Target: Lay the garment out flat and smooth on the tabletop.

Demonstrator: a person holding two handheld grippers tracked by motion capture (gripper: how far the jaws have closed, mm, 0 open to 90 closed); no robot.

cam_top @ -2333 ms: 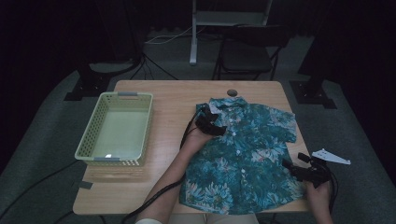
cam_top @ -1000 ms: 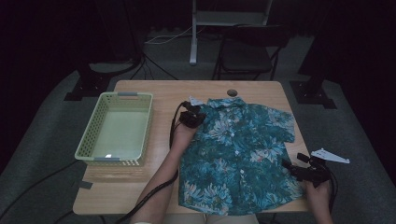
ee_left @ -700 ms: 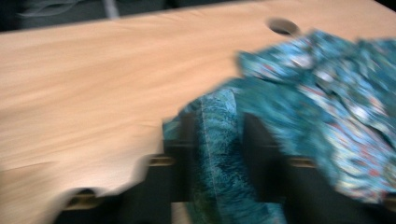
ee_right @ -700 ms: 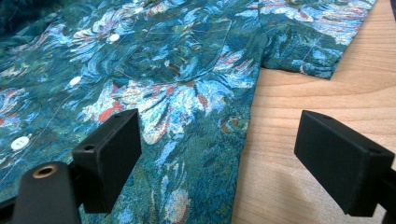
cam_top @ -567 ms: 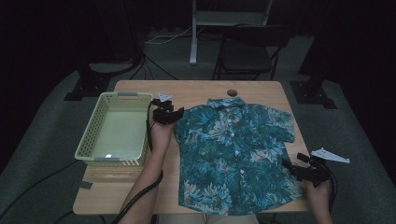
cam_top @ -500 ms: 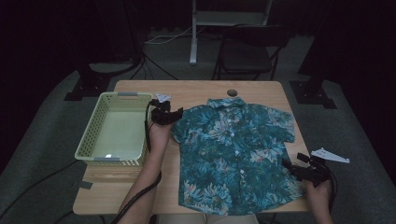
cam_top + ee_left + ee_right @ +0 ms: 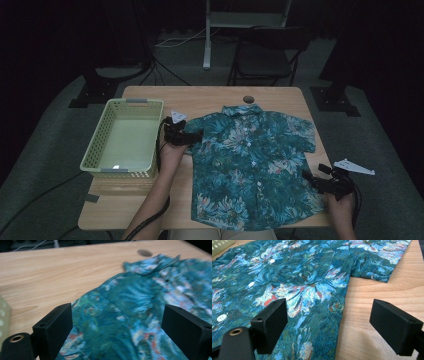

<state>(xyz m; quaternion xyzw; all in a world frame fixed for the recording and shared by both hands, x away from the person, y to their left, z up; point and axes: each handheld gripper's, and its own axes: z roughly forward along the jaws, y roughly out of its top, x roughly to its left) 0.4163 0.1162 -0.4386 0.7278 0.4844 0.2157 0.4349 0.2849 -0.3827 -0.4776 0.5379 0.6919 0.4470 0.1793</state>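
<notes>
Both claws stand apart. The left gripper (image 7: 192, 136) has just been opening its jaws and holds nothing; the sleeve it dragged out toward nine o'clock now lies flat under them. The right gripper (image 7: 311, 180) rests wide open over the hem at four o'clock. So the floral shirt (image 7: 250, 160) lies spread, buttons up, on the table (image 7: 210, 97), beside the green basket (image 7: 125, 137), ready for folding. Dim light swallows the shirt's lower edge, and the left gripper view is blurred.
</notes>
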